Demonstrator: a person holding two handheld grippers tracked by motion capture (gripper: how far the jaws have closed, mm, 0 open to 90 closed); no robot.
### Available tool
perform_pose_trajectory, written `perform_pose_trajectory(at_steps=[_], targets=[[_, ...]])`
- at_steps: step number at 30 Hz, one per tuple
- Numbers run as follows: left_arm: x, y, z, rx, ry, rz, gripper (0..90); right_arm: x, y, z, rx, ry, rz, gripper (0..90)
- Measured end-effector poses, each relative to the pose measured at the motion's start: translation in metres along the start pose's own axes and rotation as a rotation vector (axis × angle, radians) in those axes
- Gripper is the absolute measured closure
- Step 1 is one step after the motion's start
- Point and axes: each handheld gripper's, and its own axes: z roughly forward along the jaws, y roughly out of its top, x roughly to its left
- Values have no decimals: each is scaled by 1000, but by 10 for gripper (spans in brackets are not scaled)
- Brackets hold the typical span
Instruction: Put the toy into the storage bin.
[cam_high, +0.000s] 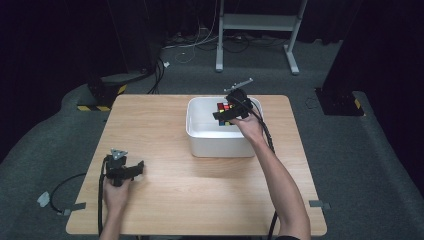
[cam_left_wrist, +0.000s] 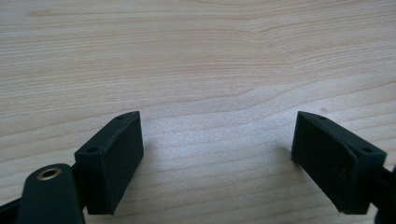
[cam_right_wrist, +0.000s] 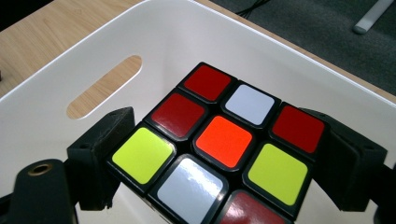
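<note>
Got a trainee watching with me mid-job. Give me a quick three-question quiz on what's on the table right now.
1. True or false: the right claw grips the puzzle cube over the white bin.
2. What lies between the left claw jaws? A) a cube B) bare table C) a cable
3. What colour is the centre tile of the cube face seen in the right gripper view?

Key: 1 true. 2 B, just the wooden table. 3 orange.
</note>
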Motion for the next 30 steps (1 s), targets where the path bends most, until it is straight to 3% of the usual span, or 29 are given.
perform_pose_trajectory(at_steps=[30], targets=[[0, 0, 0, -2, 0, 1, 168, 13, -9, -16, -28, 20, 5, 148]])
